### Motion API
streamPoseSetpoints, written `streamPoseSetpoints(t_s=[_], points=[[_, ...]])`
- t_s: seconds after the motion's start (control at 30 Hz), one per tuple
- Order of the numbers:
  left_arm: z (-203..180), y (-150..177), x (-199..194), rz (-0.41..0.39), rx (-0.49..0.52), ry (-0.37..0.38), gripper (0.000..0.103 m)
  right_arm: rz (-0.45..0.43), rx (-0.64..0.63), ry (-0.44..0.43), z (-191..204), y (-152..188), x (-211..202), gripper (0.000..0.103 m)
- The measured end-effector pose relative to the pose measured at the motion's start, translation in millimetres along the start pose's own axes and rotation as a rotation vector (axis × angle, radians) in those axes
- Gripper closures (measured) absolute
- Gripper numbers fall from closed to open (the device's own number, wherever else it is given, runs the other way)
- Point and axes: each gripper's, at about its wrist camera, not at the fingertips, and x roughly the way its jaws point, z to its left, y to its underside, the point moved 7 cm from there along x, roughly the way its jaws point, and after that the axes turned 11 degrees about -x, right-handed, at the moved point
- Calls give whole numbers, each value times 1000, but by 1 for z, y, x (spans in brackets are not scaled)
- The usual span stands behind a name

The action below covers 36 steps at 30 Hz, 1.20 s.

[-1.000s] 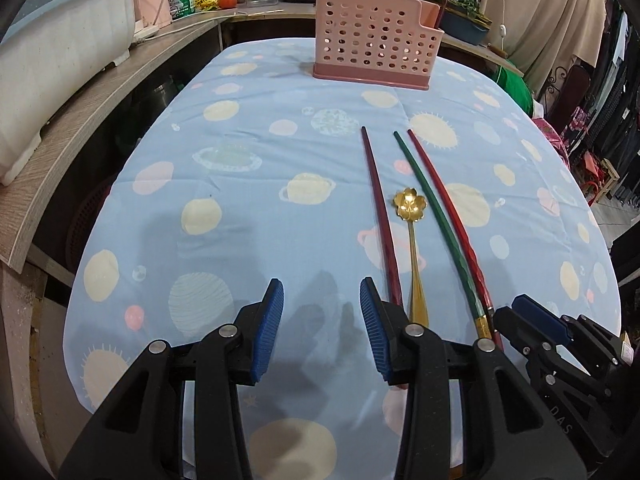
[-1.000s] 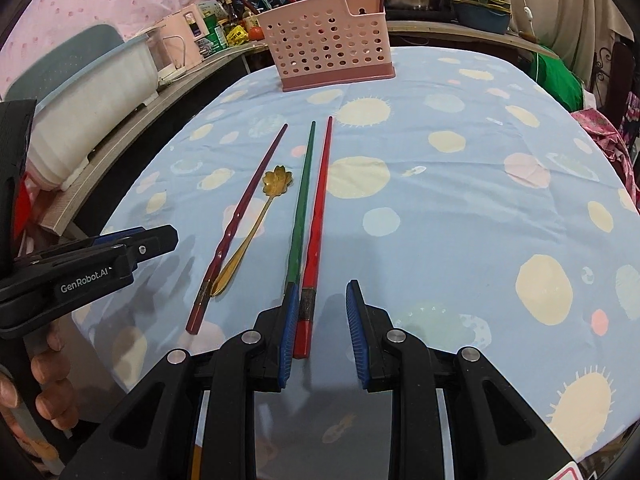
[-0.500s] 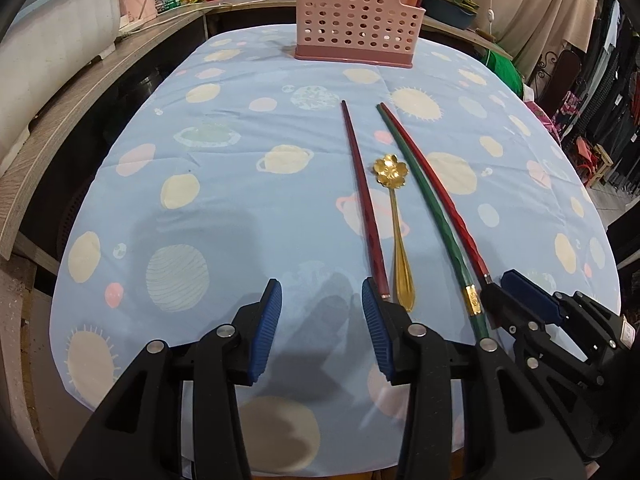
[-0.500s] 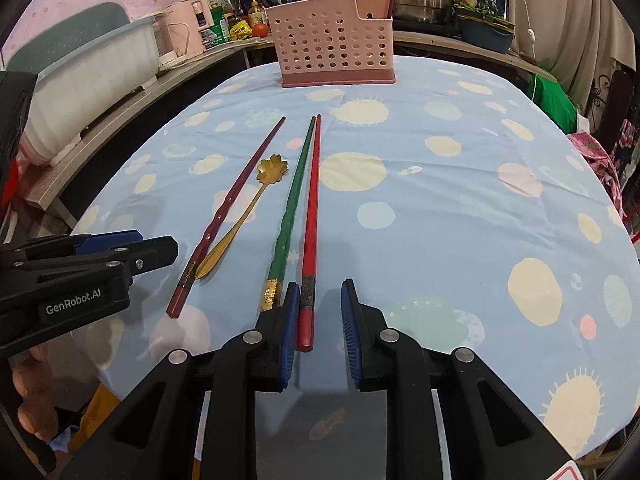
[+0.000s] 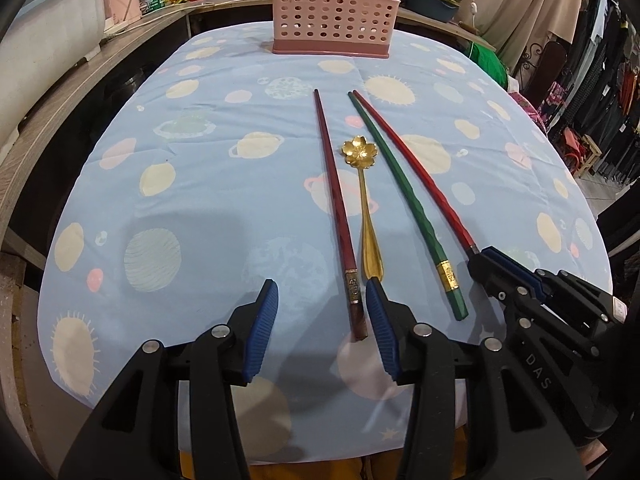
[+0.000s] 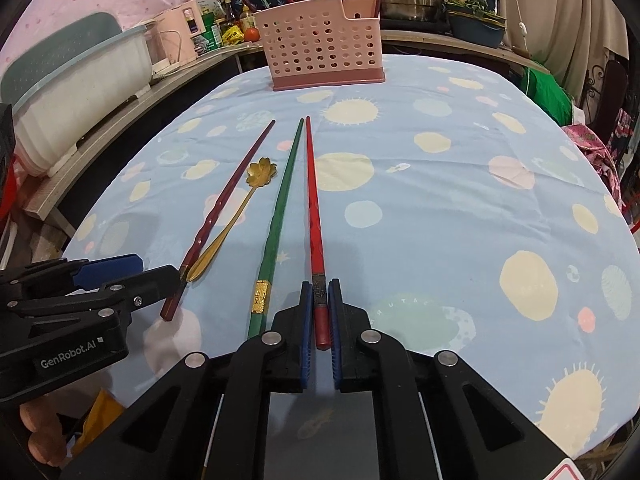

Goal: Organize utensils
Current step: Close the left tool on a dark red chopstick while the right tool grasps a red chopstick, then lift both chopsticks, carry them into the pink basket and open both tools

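Four utensils lie flat on the tabletop [image 5: 224,200], long axes running from 6 toward 12 o'clock. Dark red chopstick [image 5: 334,200]: leftmost, straight, metal band near its blunt near end. Gold spoon [image 5: 362,184]: flower-shaped bowl at the 12 o'clock end, its handle close beside that chopstick's near end. Green chopstick [image 5: 404,184]: gold band near its blunt end, tip almost touching the bright red chopstick [image 6: 313,216] at 12 o'clock, the two spreading apart toward 6. Pink perforated basket [image 5: 332,12]: upright at 12 o'clock, well apart from them, sticks standing in it.
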Motion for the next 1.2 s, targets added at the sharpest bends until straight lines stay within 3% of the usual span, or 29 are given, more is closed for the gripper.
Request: streamPoseSetpoints(t_s=[0.4, 0.67, 0.97, 1.2], points=[[-1, 3, 8, 0, 19, -32, 63, -3, 8, -5, 1, 0, 0, 96], [7, 0, 7, -6, 9, -36, 96, -2, 8, -6, 0, 1, 0, 96], [9, -5, 6, 9, -6, -23, 96, -2, 39, -20, -4, 1, -7, 96], [11, -23, -9, -5, -34, -13, 96, -52, 86, -37, -17, -20, -28, 96]])
